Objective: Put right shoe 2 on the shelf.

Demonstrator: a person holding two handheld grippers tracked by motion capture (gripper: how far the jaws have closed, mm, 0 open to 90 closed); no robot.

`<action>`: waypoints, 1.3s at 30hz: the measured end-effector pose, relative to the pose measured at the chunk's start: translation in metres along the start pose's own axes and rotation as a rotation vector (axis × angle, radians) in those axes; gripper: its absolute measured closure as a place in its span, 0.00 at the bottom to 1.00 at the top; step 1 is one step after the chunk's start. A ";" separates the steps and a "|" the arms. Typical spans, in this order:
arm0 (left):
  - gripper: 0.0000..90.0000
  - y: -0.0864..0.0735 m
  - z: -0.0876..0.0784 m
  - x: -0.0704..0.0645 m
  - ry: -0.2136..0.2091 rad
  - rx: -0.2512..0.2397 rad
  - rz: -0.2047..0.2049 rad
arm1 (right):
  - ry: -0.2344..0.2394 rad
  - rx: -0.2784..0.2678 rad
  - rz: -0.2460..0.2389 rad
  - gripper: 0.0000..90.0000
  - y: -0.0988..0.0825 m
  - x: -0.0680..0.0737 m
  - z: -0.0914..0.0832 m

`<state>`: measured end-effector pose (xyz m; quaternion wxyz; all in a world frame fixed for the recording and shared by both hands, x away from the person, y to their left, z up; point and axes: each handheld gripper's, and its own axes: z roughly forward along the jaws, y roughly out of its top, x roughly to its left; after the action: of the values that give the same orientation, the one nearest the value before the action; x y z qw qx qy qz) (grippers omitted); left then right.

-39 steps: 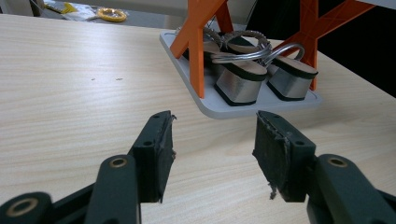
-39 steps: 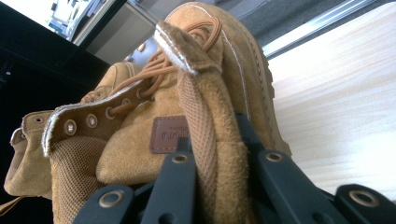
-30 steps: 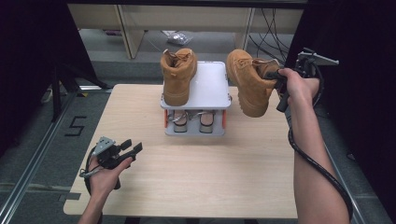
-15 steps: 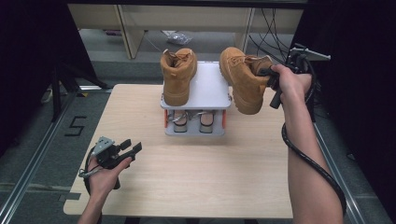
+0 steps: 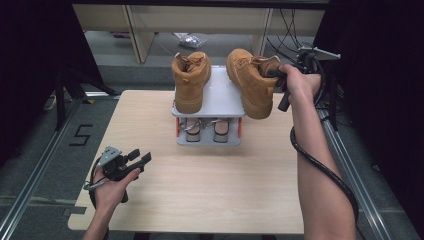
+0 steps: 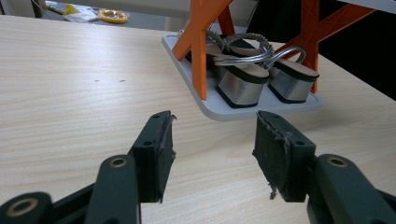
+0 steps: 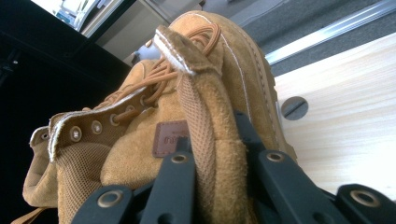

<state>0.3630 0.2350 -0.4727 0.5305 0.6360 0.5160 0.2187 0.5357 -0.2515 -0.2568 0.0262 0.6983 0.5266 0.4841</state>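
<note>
One tan suede boot (image 5: 248, 82), tilted toe-up, hangs in the air just right of the rack's top shelf, the right gripper (image 7: 219, 177) clamped on the padded mesh collar at its heel, one black jaw inside the collar and one outside. A second, matching boot (image 5: 190, 82) stands upright on the left half of the white shelf (image 5: 222, 100). That makes two boots, both laced and rubber-soled. The rack (image 6: 243, 112) has orange cross-braced legs and a grey base holding two silver block-heeled sandals (image 6: 243, 81). The left gripper (image 6: 212, 154) rests low over the pale wood-grain table (image 5: 210, 185), jaws spread wide, empty, pads frayed
</note>
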 end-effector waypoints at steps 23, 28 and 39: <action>0.52 0.000 -0.002 0.003 0.002 -0.005 -0.006 | 0.016 -0.001 0.011 0.86 -0.007 0.024 0.036; 0.51 -0.001 -0.003 0.004 0.005 -0.008 -0.009 | 0.055 -0.018 -0.047 0.71 -0.007 0.032 0.040; 0.51 -0.002 -0.004 0.003 -0.003 -0.013 -0.006 | 0.075 -0.135 -0.171 0.56 -0.002 0.037 0.003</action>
<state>0.3605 0.2394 -0.4738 0.5362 0.6313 0.5156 0.2194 0.5354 -0.2211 -0.2360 0.0943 0.6289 0.5511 0.5403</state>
